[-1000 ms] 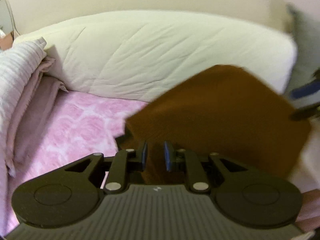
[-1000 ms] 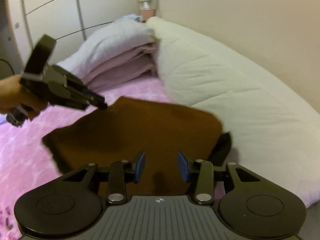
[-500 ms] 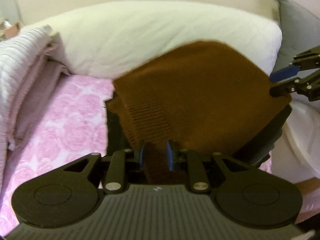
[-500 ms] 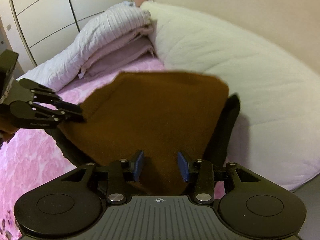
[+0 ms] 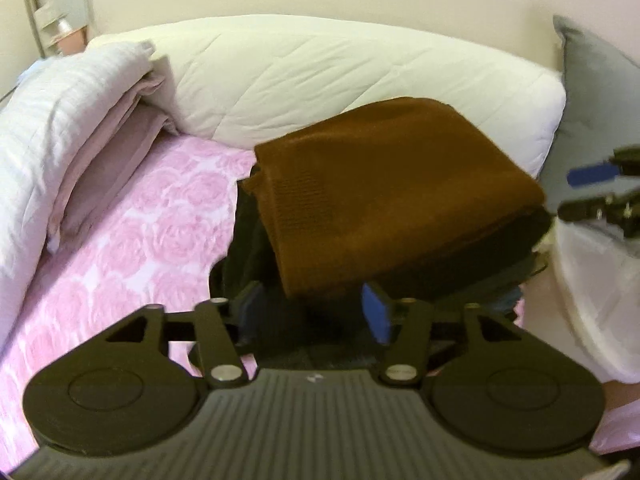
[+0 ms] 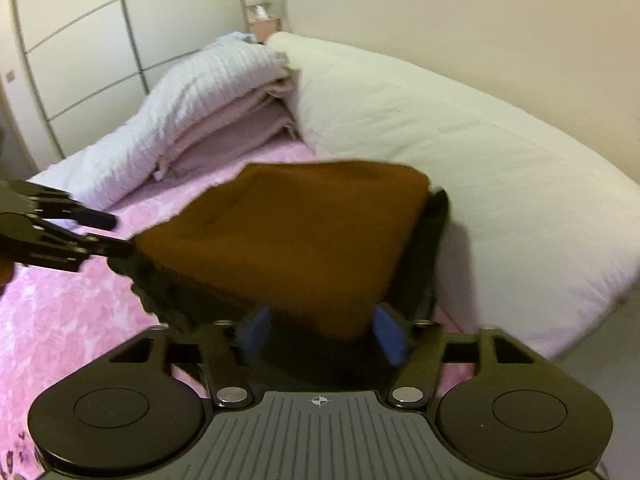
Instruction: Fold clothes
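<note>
A folded brown knit garment (image 5: pixel 384 200) (image 6: pixel 296 236) lies on top of a pile of black clothes (image 5: pixel 248 240) (image 6: pixel 428 248) on the pink rose sheet (image 5: pixel 140 240). My left gripper (image 5: pixel 314 308) is at the garment's near corner. Its jaws are opening, and the corner hangs between the blue pads without touching them. My right gripper (image 6: pixel 322 330) is at the opposite near corner, jaws also opening, pads clear of the cloth. Each gripper shows in the other view: the right gripper (image 5: pixel 592 188) at the far right, the left gripper (image 6: pixel 100 232) at the far left.
A thick white duvet (image 5: pixel 320 76) runs along the wall behind the pile. Folded lilac and white blankets (image 5: pixel 60 120) are stacked at the left. A grey pillow (image 5: pixel 592 92) stands at the right. Wardrobe doors (image 6: pixel 80 40) close the far end.
Both grippers were shut on the brown garment and carried it over the black pile. Now both have spread their jaws and the garment rests on the pile.
</note>
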